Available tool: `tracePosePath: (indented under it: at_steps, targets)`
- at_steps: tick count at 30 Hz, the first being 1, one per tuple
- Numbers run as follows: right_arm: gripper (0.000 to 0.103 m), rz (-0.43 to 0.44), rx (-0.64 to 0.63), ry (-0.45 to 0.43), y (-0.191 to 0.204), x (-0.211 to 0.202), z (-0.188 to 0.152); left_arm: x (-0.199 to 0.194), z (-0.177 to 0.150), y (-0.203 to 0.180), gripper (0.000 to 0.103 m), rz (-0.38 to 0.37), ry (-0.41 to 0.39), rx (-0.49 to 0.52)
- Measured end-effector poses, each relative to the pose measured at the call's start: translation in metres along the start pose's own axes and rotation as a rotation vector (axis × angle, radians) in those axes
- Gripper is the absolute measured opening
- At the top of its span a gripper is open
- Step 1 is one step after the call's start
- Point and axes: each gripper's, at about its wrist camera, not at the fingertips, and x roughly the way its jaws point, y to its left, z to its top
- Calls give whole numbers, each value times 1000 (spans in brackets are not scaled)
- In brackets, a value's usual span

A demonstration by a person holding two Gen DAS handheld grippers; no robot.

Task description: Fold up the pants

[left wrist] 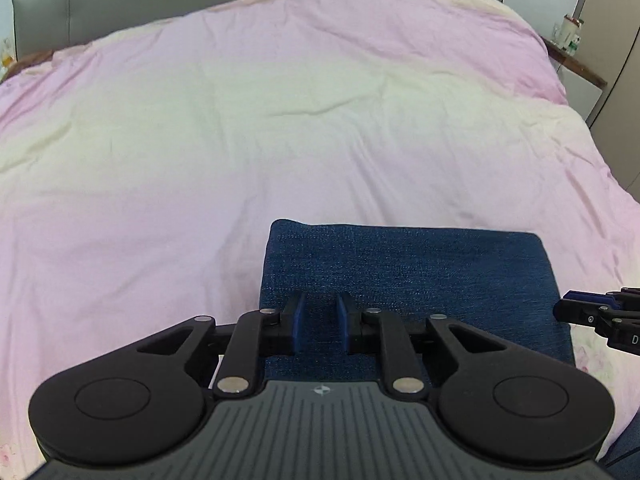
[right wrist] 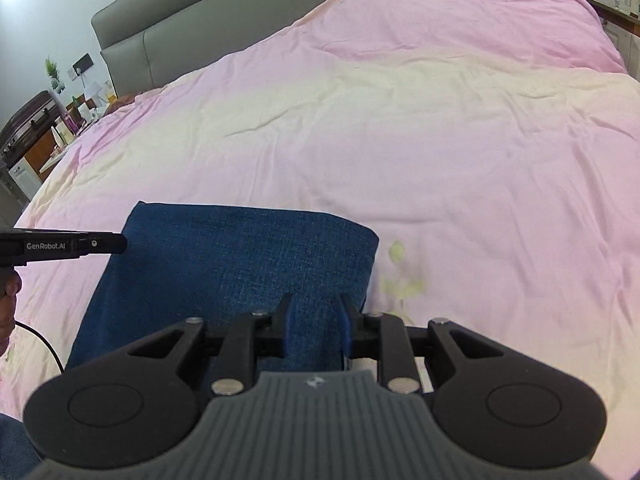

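Denim pants (left wrist: 408,276), dark blue and folded into a compact rectangle, lie at lower centre on the pink duvet (left wrist: 280,120). Left gripper (left wrist: 320,318) and right gripper (right wrist: 316,324) hover above, fingers apart, holding nothing. Advice: press edges square. Legible: "GenRobot.AI", left edge of the right view.

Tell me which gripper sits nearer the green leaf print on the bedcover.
Right. The right gripper hovers over the folded pants beside the leaf print; the left gripper is over their far side.
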Motion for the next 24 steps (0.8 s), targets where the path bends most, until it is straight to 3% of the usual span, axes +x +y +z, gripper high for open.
tracePosePath:
  at_steps: [7, 13, 15, 16, 17, 21, 24]
  targets:
    - [17, -22, 7, 97, -16, 60, -10, 39, -9, 12, 23, -44, 61, -49]
    - [18, -23, 22, 92, -15, 61, -8, 15, -9, 22, 26, -85, 62, -101]
    - [32, -1, 49, 65, -14, 45, -11, -3, -12, 24, 46, -100, 55, -91]
    - [57, 24, 75, 54, -16, 36, -13, -10, -12, 25, 66, -104, 49, -90]
    - [71, 56, 110, 41, -19, 25, -15, -19, -16, 27, 71, -107, 44, -88]
    - [71, 118, 203, 23, -27, -5, -34, -38, -29, 39, 74, -116, 102, -92]
    - [71, 167, 273, 32, -33, -16, -53, -35, -44, 55, 78, -153, 157, -151]
